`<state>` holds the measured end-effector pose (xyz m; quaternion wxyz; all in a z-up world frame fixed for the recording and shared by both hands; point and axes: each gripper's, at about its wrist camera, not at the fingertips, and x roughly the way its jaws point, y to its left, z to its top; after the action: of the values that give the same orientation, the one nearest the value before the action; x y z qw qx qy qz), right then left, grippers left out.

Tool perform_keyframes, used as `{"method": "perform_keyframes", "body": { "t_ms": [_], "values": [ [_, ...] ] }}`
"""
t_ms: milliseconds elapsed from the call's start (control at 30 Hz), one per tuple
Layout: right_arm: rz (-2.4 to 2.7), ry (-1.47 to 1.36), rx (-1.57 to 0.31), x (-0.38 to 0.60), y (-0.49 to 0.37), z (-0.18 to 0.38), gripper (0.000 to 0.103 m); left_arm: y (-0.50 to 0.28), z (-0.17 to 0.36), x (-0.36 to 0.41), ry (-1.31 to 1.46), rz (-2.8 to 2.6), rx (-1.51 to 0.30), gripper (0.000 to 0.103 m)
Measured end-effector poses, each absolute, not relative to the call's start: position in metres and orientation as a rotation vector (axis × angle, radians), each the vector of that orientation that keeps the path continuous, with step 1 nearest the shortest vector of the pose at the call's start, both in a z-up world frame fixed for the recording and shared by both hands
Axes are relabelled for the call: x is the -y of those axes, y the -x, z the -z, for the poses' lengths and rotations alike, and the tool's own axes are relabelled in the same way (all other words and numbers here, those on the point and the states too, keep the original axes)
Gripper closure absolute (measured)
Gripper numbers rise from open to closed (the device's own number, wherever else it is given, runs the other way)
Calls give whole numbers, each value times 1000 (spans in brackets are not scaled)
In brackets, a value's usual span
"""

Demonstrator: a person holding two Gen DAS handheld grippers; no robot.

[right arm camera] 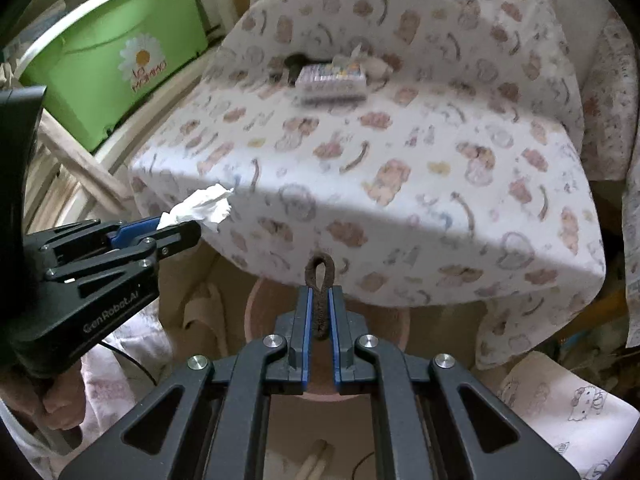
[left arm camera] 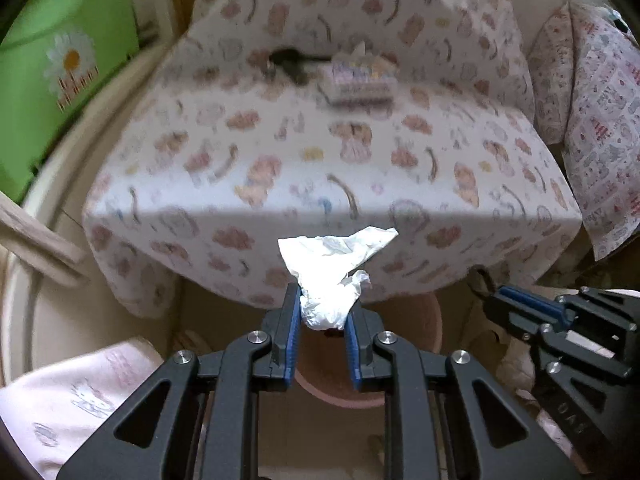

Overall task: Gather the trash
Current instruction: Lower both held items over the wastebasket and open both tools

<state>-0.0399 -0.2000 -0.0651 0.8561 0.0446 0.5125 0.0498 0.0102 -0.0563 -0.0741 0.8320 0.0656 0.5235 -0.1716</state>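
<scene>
Bench (left arm camera: pixel 360 168): draped in a white cloth printed with pink and brown cartoon figures, cloth hanging over the near edge.
Green plastic tub with a daisy print (right arm camera: pixel 116 64): off the bench's far left corner, on its side.
Round pink bin (right arm camera: pixel 328 360): on the floor below the bench's near edge, under both grippers.
Patterned tissue pack (left arm camera: pixel 360 78): on the bench toward the far edge, blurred.
Small dark object (left arm camera: pixel 288 62): just beside the pack, on its left; too blurred to name.
Left gripper (left arm camera: pixel 322 316): narrowly parted, blue pads clamped on a crumpled white tissue (left arm camera: pixel 332 272), over the bin's rim, in front of the near edge.
Right gripper (right arm camera: pixel 320 312): almost fully closed, pinching a dark brown fabric loop (right arm camera: pixel 320 280), upright above the bin.
</scene>
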Motion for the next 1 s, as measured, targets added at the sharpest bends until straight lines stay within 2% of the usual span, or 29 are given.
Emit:
{"method": "perform_keyframes", "body": {
  "t_ms": [367, 633, 1000],
  "values": [
    [-76, -132, -1260, 200, 30, 122, 94, -14, 139, 64, -171, 359, -1366, 84],
    [-47, -77, -1347, 196, 23, 152, 94, -17, 173, 75, -249, 303, -1403, 84],
    [-10, -36, -1396, 194, 14, 174, 94, -29, 205, 70, -168, 349, -1512, 80]
  ]
}}
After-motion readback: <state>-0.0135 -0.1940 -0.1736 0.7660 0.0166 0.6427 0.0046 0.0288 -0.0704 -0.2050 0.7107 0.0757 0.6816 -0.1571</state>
